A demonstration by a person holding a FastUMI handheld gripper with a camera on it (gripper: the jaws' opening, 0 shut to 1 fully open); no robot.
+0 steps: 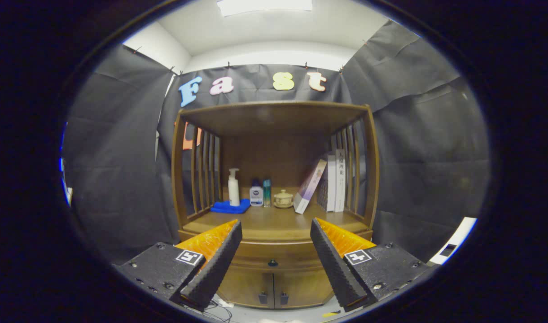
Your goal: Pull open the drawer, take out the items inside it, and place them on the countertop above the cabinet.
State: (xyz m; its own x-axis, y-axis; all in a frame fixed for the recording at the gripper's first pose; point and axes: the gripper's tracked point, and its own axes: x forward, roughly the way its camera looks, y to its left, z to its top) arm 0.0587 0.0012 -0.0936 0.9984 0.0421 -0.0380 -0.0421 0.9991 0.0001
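A wooden cabinet (274, 116) stands straight ahead against the booth wall. Its drawer (274, 256) is closed, with a small dark knob (272, 263) in the middle of its front, seen between my fingers and well beyond them. The countertop (274, 222) lies just above the drawer, under a slatted shelf frame. My gripper (276, 233) is open, fingers spread wide, nothing between them, still at a distance from the cabinet.
At the countertop's back stand a white pump bottle (234, 187) on a blue cloth (230, 207), two small bottles (260, 194), a lidded ceramic cup (283, 198) and leaning books (325, 181). Two small doors (274, 287) sit under the drawer. Cables (217, 309) lie on the floor.
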